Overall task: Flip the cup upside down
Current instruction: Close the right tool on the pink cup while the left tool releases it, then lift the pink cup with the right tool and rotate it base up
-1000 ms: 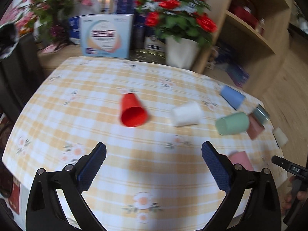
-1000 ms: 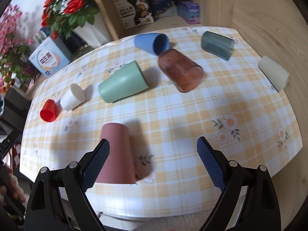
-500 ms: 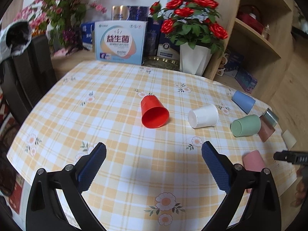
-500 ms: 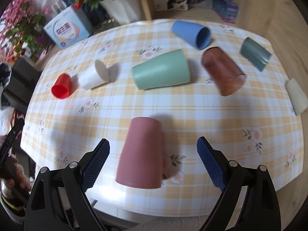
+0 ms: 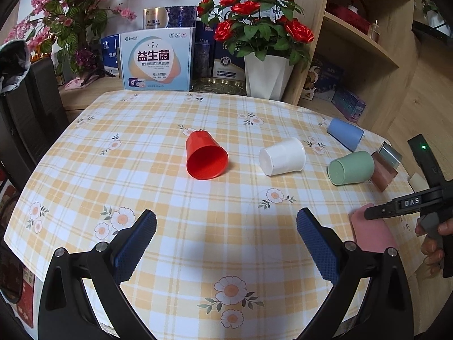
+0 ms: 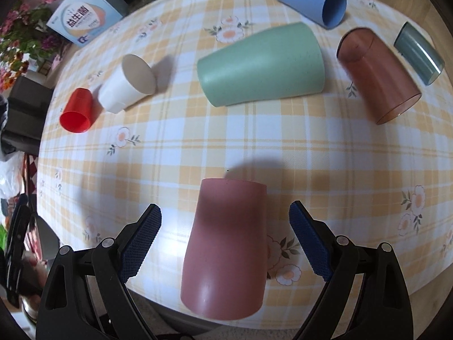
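A pink cup (image 6: 226, 246) lies on its side near the table's front edge, between the fingers of my open right gripper (image 6: 225, 221), which does not touch it. It also shows in the left wrist view (image 5: 371, 232), partly behind the right gripper's body. My left gripper (image 5: 226, 229) is open and empty above the checked tablecloth (image 5: 170, 198). A red cup (image 5: 206, 155) lies on its side ahead of it, mouth toward me.
More cups lie on their sides: white (image 6: 127, 87), green (image 6: 263, 65), blue (image 6: 311, 0), brown translucent (image 6: 376, 76), grey (image 6: 419, 53). A rose pot (image 5: 266, 76) and boxes (image 5: 157, 59) stand behind the table. A wooden shelf (image 5: 362, 42) is at right.
My right gripper has moved closer to the pink cup, which now lies between its fingers. My left gripper has drawn back slightly; the cups have not moved.
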Demonstrator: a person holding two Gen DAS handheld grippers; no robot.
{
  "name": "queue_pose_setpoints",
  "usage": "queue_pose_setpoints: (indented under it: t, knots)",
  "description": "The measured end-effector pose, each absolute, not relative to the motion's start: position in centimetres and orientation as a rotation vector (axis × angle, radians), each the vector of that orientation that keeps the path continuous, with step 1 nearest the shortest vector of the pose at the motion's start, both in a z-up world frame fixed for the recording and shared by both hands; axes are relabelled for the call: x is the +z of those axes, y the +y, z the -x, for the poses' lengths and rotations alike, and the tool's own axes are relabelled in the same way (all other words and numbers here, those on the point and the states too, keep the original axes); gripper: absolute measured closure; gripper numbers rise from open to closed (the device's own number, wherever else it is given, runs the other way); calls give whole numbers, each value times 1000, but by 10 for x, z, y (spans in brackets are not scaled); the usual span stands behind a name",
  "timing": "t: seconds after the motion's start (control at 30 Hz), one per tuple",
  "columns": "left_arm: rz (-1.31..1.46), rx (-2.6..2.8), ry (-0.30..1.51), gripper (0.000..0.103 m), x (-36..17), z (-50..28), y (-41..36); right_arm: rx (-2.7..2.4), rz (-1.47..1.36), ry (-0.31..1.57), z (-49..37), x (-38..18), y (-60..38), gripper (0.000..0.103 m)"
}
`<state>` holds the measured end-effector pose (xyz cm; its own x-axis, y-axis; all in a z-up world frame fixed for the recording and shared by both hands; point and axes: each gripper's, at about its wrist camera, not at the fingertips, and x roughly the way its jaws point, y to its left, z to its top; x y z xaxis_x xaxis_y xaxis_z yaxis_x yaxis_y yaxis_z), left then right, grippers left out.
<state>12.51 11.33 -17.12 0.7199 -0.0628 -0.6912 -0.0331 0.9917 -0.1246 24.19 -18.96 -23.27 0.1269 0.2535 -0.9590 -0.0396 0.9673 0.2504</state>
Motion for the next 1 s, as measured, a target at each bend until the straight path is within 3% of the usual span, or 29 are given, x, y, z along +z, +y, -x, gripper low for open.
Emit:
queue_pose_setpoints:
  t: [0.13,0.2,0.47,0.6,1.0]
  knots:
    - [138,-17,781,6,-175,-127,113,216,-166,1455,-244,-239,-186,15]
    - [139,-17,782,6,-175,-127,113,216,-157,1467,-244,-241,-183,24]
    - [132,-25,795,6,-178,-127,109,213,-133,1500,-242,-251,-180,33]
    - [133,-30,800,6,-178,-127,107,216,-151,1506,-241,-255,-181,43]
    - [130,-25,807,6,-177,-125,104,265,-202,1427,-215,-246,-189,44]
